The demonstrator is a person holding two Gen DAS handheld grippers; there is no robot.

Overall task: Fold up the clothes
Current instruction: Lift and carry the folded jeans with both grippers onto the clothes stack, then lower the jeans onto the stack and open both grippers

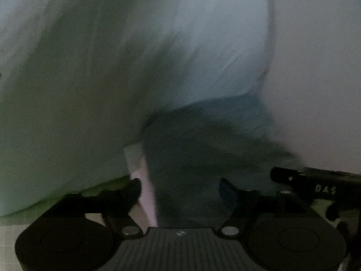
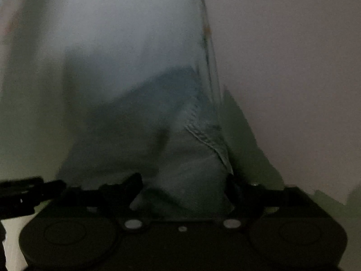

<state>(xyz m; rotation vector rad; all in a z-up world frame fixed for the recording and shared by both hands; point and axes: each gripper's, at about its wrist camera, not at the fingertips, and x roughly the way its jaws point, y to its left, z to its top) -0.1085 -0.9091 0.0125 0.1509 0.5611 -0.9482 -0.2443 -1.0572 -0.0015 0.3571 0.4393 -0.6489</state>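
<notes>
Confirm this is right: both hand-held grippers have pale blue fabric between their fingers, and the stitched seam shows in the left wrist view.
Not quite. The stitched seam shows in the right wrist view. The pale blue fabric does lie between the fingers of both the left hand-held gripper and right hand-held gripper.

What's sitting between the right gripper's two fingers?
Pale blue cloth with a stitched seam fills the gap between the right gripper's fingers, seen in the right wrist view.

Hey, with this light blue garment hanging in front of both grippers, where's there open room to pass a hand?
Open room lies right of the light blue garment, past its hanging edge, in both wrist views. Left and centre are crowded with fabric, which also bunches between the right gripper fingers. The left gripper gap is too dark to judge.
</notes>
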